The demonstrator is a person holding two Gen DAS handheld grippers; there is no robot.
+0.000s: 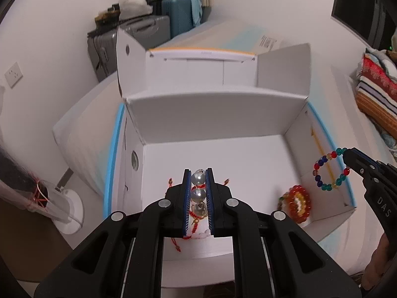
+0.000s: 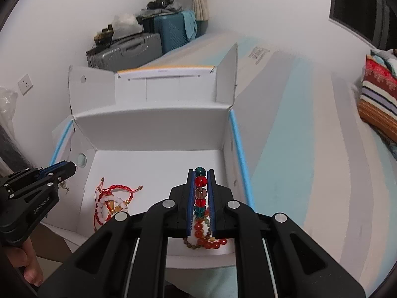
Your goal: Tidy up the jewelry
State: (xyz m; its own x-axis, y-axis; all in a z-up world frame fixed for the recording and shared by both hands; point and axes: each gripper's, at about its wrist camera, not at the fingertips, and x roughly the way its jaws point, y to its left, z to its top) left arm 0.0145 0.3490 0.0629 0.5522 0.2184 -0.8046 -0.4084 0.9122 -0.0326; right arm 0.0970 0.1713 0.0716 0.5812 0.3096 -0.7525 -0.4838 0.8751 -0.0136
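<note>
My left gripper [image 1: 198, 171] is shut on a string of large pearl beads [image 1: 198, 193] and hangs over the left half of an open white cardboard box [image 1: 223, 114]. Red cord bracelets [image 1: 196, 231] lie on the box floor under it. At the right, my right gripper [image 1: 346, 154] pinches a multicoloured bead bracelet [image 1: 330, 171] above the box's right wall. In the right wrist view that gripper [image 2: 200, 171] is shut on the coloured beads [image 2: 200, 188], over an orange-red bead bracelet [image 2: 206, 237] on the box [image 2: 153, 124] floor. The left gripper [image 2: 73, 167] shows at the left.
A tangle of red cord and white bead bracelets [image 2: 111, 201] lies at the box floor's left. The box lid [image 1: 198, 67] stands open behind. Suitcases [image 2: 139, 47] line the far wall. Striped pillows [image 2: 377, 104] sit at the right. A clear plastic container [image 1: 44, 198] is at the left.
</note>
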